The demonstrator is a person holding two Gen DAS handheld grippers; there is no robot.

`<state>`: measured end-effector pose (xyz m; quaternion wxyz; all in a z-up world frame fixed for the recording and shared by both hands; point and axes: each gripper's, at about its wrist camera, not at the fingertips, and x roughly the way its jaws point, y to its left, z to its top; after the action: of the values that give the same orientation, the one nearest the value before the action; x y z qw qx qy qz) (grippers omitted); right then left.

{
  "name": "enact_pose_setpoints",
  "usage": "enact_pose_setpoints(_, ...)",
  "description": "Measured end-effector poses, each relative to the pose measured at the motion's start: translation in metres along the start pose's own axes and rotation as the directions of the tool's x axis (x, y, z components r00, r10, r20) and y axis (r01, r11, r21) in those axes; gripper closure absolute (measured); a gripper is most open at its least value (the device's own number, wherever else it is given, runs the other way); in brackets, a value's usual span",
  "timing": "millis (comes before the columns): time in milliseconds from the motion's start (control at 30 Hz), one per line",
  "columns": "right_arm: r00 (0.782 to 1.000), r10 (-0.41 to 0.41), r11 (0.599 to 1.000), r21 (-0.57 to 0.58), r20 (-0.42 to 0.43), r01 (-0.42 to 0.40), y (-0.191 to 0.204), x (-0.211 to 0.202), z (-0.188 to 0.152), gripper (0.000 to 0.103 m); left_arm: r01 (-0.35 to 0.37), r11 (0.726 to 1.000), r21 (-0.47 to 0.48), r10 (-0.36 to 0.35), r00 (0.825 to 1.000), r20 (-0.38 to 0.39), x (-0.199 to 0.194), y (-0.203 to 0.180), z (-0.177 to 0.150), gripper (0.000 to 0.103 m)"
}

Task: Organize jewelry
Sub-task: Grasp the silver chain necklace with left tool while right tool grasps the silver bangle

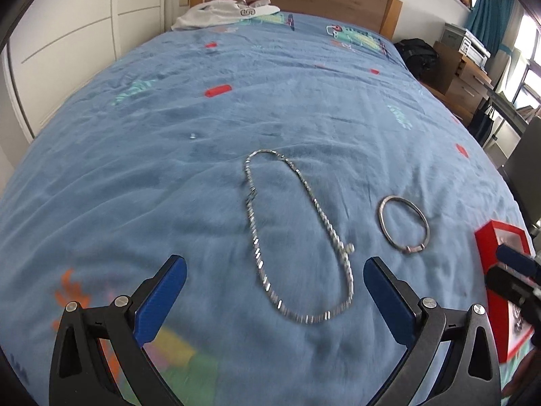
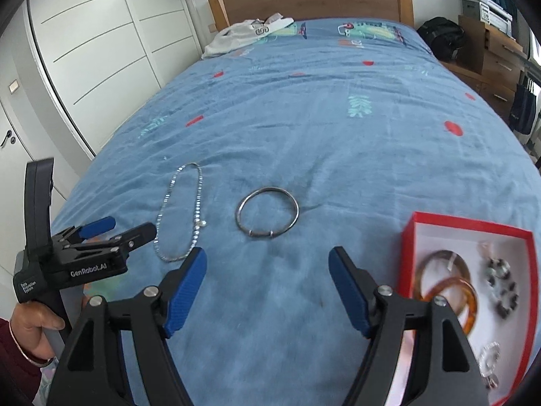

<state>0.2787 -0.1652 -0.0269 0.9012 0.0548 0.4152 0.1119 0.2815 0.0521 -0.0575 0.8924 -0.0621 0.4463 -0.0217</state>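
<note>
Both hand-held grippers wide, empty: left hand-held gripper [image 1: 274,279] straddles the necklace [image 1: 297,237] on the bed [image 1: 135,169]; right hand-held gripper [image 2: 267,270] faces the bangle [image 2: 267,211]; red box [image 2: 473,230] right, for stowing.

So it's a bed [image 2: 338,128] with a wrinkly blue blanket, red and teal patterns all over it. Lying right on it: a silver chain [image 1: 297,237] in a long loop, a silver bangle [image 1: 404,225] just beside it, and a red box [image 2: 410,247] near the bangle. Up by the wooden headboard [image 2: 311,0] there's some crumpled white clothing [image 2: 243,35].
</note>
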Motion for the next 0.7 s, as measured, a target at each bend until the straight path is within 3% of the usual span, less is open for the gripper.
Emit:
enact_pose_setpoints(300,0.996,0.015,0.998,-0.052,-0.089,-0.02,-0.004,0.061,0.001,0.029,0.022,1.0,-0.019,-0.023,0.997,-0.074,0.056,0.001,0.018,0.001)
enact_pose_setpoints(700,0.993,-0.015,0.987,-0.164,-0.121,-0.005,0.017,0.107,0.027,0.029,-0.014,0.997,0.07,0.017,0.999,-0.042,0.068,0.009,0.024,0.003)
